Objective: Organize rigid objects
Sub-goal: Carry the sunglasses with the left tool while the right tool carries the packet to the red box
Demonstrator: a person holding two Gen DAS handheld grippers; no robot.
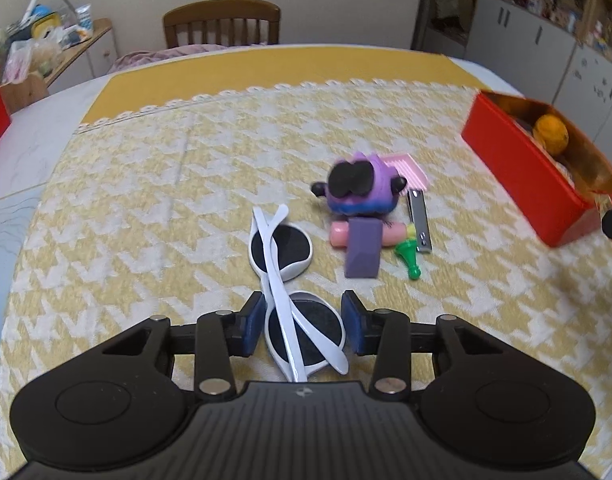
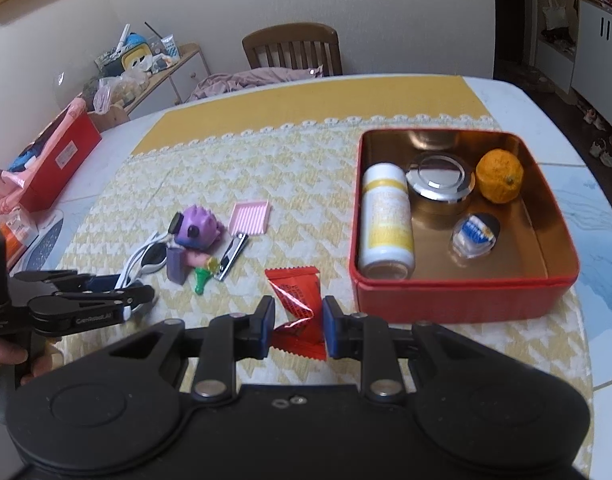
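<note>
My left gripper is shut on the white sunglasses, its blue pads against the near lens; the glasses rest on the yellow cloth. Beyond them lies a heap: a purple toy, pink comb, nail clipper, purple block and green piece. My right gripper is shut on a red foil sachet, just left of the open red tin. Inside the tin are a white bottle, a chrome-lidded jar, an orange and a small clear case.
A second red box with pink cloth sits at the table's far left. A wooden chair stands behind the table, and a cluttered side shelf is at the back left. A person's hand holds the left gripper's handle.
</note>
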